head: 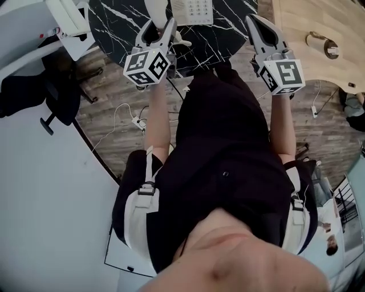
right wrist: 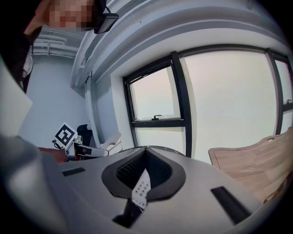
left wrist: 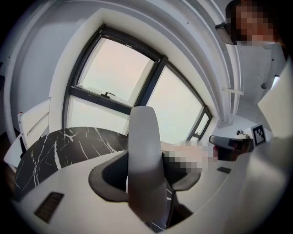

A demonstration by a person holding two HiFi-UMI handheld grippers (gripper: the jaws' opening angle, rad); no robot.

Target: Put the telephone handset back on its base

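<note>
My left gripper (head: pixel 158 27) is shut on the white telephone handset (head: pixel 156 8), holding it over the near edge of the black marble table (head: pixel 114 23). In the left gripper view the handset (left wrist: pixel 144 155) stands upright between the dark pads (left wrist: pixel 109 176). The white telephone base (head: pixel 191 10), keypad showing, lies on the table just right of the handset. My right gripper (head: pixel 255 21) is shut with nothing held and points at the table's right edge. A strip of the keypad (right wrist: pixel 141 188) shows through the gap behind its tips.
A light wooden table (head: pixel 302 23) with a small roll (head: pixel 322 44) stands at the right. A white chair (head: pixel 63 23) and dark bags are at the left. Cables and a power strip (head: pixel 137 121) lie on the wood floor below. Windows stand beyond the table.
</note>
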